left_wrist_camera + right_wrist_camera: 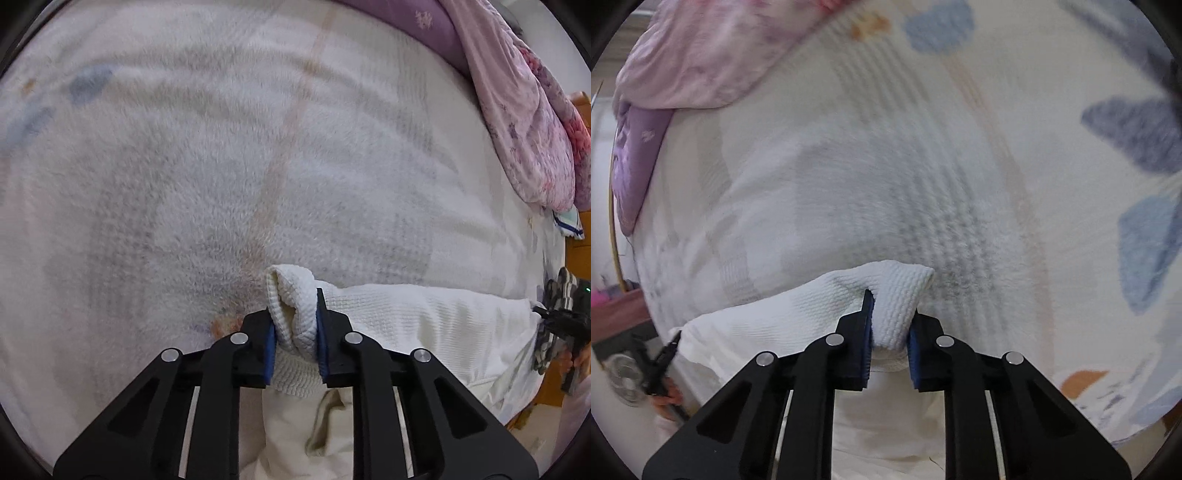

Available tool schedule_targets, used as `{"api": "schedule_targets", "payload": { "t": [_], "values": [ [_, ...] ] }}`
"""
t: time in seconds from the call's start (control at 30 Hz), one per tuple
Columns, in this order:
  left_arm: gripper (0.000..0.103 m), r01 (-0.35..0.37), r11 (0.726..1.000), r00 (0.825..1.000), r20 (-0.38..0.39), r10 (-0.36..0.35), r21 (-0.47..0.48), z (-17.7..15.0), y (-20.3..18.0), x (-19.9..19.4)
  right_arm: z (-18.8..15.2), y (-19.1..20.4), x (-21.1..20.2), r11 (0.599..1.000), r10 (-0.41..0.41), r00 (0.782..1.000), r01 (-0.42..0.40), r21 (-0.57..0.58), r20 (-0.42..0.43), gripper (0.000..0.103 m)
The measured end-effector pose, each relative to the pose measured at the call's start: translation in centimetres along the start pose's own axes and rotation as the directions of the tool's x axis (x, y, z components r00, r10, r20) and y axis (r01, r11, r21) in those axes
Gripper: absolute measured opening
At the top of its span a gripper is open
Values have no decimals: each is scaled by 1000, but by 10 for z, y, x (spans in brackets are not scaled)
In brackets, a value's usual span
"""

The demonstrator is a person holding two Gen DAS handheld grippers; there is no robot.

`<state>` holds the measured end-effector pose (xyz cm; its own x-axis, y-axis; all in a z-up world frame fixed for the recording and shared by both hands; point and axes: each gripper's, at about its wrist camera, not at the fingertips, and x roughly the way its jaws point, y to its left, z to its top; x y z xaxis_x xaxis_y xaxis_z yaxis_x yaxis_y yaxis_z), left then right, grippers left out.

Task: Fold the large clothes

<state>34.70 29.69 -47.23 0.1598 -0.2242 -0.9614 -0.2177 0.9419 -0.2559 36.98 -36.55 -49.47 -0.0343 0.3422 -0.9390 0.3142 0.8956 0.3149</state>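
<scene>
Fabric, white and waffle-textured, bunches between the blue pads of the left gripper (295, 332), clamped on a garment (406, 314) stretched above the fleece blanket (184, 166). Right view: right gripper (890, 332) pinches another corner likewise.

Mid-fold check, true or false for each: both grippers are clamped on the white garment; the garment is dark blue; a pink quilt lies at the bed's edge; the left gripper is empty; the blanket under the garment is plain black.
1. Both the left gripper and right gripper clamp the white garment. True.
2. The garment is dark blue. False: white, textured.
3. A pink quilt lies at the bed's edge. True.
4. The left gripper is empty. False: a bunched corner sits between its pads.
5. The blanket is plain black. False: pale, fluffy, with blue shapes.
</scene>
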Motion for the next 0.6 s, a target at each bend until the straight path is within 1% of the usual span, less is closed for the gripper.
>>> {"api": "schedule_targets", "payload": {
  "t": [0.1,0.13,0.17,0.23,0.27,0.33,0.4,0.53,0.57,0.6],
  "values": [
    [16,-44,999,999,28,43,29,-2,-15,-19,-10,24,-22,999,-33,997,36,-40,73,13],
    [16,-58,998,997,48,56,39,-2,-21,-28,-14,22,-30,998,-31,995,35,-42,91,13],
    [16,-56,998,997,59,54,37,-2,-24,-34,-15,23,-35,998,-29,994,34,-44,107,12],
    [16,-32,999,994,103,28,43,-2,-34,-56,-18,24,-54,998,-25,991,32,-50,134,12],
    [16,-34,998,992,121,27,59,-3,-40,-67,-19,30,-64,997,-21,989,31,-73,143,12],
    [16,-38,997,989,143,27,73,0,-48,-83,-19,43,-79,996,-17,985,32,-85,171,12],
    [15,-33,996,983,184,17,82,9,-62,-107,-15,56,-95,995,-16,978,36,-92,210,12],
    [15,-13,998,966,260,-3,59,38,-85,-151,9,77,-152,993,15,951,22,-114,308,12],
    [15,-12,998,958,286,-7,64,43,-92,-162,13,83,-164,992,21,942,21,-121,334,12],
    [15,-16,996,946,323,-12,84,49,-102,-177,16,87,-174,990,25,934,26,-137,357,12]
  ]
}}
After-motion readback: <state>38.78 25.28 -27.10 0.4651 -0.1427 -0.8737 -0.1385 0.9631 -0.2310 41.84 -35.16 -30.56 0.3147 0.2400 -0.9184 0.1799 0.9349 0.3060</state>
